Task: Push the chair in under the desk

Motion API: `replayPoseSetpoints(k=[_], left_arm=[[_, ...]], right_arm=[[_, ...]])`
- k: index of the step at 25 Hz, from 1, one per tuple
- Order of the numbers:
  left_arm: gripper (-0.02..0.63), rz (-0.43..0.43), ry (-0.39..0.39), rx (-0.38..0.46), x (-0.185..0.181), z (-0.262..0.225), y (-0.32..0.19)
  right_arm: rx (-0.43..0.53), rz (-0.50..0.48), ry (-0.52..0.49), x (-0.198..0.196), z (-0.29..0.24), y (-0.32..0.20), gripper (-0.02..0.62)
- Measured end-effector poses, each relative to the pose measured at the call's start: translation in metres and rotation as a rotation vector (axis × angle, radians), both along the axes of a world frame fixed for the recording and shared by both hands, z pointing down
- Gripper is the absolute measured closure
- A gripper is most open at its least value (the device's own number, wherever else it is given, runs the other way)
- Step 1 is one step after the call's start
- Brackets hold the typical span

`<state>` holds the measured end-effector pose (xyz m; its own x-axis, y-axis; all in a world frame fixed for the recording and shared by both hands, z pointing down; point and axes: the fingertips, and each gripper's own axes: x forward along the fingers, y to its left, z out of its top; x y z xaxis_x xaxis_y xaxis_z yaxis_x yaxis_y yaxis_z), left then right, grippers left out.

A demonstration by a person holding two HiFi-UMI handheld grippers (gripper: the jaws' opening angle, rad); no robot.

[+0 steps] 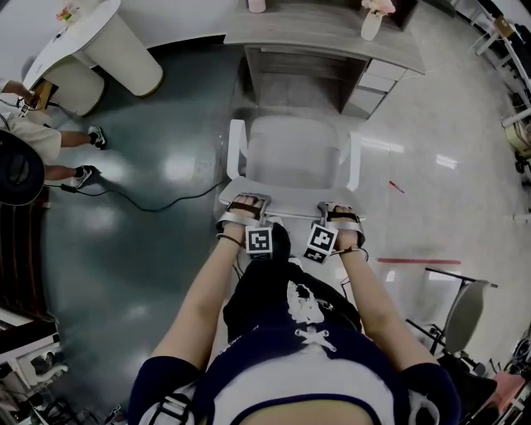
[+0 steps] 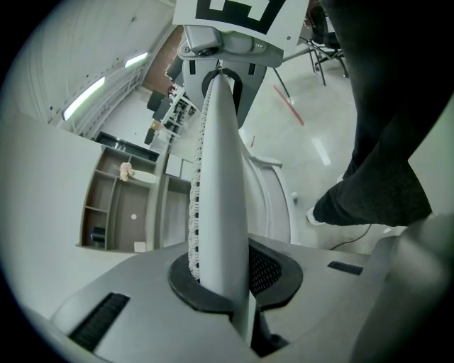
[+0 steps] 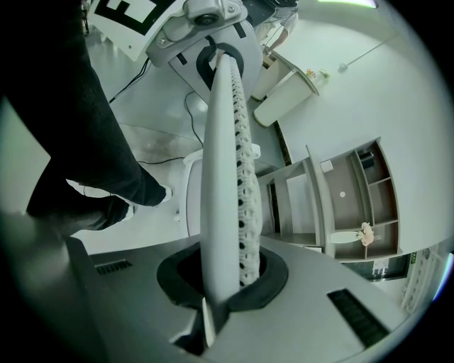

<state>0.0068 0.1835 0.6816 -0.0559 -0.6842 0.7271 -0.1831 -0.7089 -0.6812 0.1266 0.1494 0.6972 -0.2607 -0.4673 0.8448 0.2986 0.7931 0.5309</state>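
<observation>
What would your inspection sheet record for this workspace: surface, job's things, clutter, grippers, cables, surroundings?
Surface: glossy floor, dark at left, pale at right.
Job's things: white chair facing the desk, seat not yet under it.
Clutter: red tape on the floor; vase on the desk.
Grippers: left gripper and right gripper both shut on the backrest.
Cables: black cable on the floor, left of the chair.
Surroundings: white table, a person's legs, second chair.
</observation>
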Motion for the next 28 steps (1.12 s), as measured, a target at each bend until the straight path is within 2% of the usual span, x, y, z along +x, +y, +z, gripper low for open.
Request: replayPoseSetpoints(k=[9, 13, 28], left_arm=[[0.586, 0.0, -0.013, -0.001, -0.01, -0.001, -0.029], [0.586, 0.001, 0.009, 0.004, -0.011, -0.002, -0.038], [0.588, 0.008, 0.005, -0.021, -0.022, 0.0, -0.08]], right_arm=[[0.029, 0.014, -0.021, -0.008, -0.001, -0.026, 0.583], [0.028, 0.017, -0.022, -0.011, -0.003, -0.034, 0.582], [0.023, 0.021, -0.022, -0.021, -0.004, -0.078, 0.583]])
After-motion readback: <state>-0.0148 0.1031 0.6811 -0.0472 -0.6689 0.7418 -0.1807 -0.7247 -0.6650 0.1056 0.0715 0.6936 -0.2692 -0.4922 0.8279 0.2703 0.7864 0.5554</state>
